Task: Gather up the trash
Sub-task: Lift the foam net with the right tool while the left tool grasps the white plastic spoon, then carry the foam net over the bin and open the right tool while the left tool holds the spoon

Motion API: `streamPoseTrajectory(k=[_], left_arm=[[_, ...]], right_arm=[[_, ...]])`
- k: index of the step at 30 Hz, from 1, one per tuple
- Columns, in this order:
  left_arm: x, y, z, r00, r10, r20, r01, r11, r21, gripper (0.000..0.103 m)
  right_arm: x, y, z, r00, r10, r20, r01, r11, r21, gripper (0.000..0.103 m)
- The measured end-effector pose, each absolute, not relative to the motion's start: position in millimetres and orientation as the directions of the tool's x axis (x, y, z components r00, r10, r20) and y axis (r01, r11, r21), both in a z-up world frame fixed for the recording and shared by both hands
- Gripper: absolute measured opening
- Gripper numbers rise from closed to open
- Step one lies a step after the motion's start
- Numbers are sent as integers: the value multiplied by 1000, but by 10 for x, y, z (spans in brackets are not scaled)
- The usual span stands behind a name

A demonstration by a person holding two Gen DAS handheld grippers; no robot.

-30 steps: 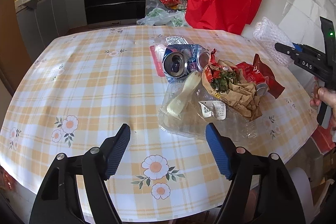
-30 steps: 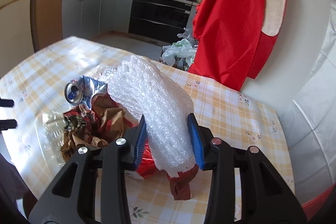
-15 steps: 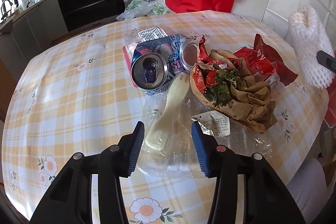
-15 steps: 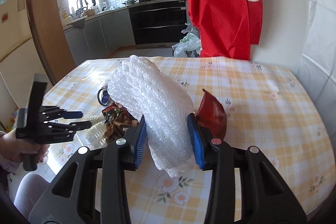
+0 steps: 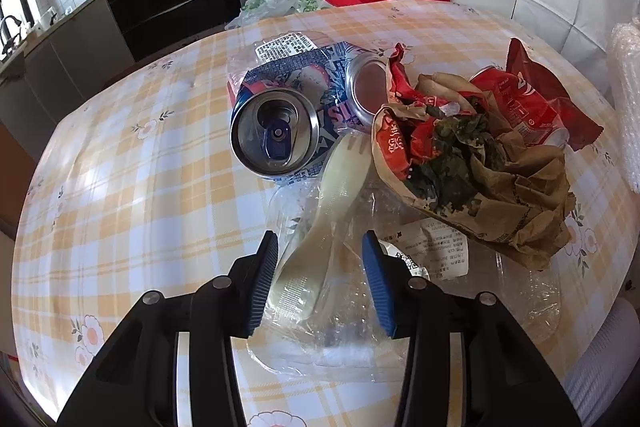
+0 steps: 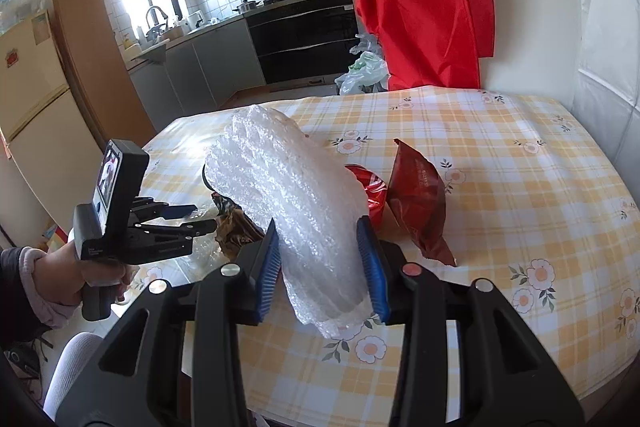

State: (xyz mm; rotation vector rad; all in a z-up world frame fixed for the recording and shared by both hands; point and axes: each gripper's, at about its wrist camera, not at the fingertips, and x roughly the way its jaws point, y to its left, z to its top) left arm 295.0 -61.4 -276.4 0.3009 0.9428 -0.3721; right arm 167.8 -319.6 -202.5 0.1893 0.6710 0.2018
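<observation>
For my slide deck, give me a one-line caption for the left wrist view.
Left tongs closing around a cream plastic spoon on a clear bag, beside a crushed can.

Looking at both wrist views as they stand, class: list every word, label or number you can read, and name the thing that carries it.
"SI": large white letters, cut off, on the crushed blue can.
White label on the clear plastic container: printed lines, too small to read.
White label behind the can: dense print, unreadable.
Red wrapper: white marks, not legible.
Brown paper bag: red characters, too crumpled to read.
Dark red packet: faint print, too blurred.
</observation>
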Motion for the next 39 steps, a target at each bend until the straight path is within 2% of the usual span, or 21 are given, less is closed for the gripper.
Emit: streamPoseTrajectory(k=[1,10,11,12,23,39], left_arm=[[2937,-625,-2766,535,-171,-827,435,895,96,19],[2741,-503,-2506,560,-232,-795,440,897,48,17],[2707,-459,-2449,565,-246,-788,431,902,28,11],[2677,-426,-2406,569,-249,-784,419,908,16,10],[2262,-166,-2037,618,-307,-724,383,922,-64,10],[1102,118,-1426,675,-388,-628,391,909,-143,10]], right_arm=[[1662,-3194,-2018,766,249,-593,-124,962,244,40],[1578,-3207,-1953,775,258,-577,-124,957,261,40],[1569,-3205,-1940,777,261,-573,-125,956,265,40],[1558,-3202,-1929,778,262,-571,-126,955,267,40],[1372,-3037,-1676,791,288,-540,-163,950,267,40],[878,-2806,-1326,799,334,-500,-223,937,270,40]])
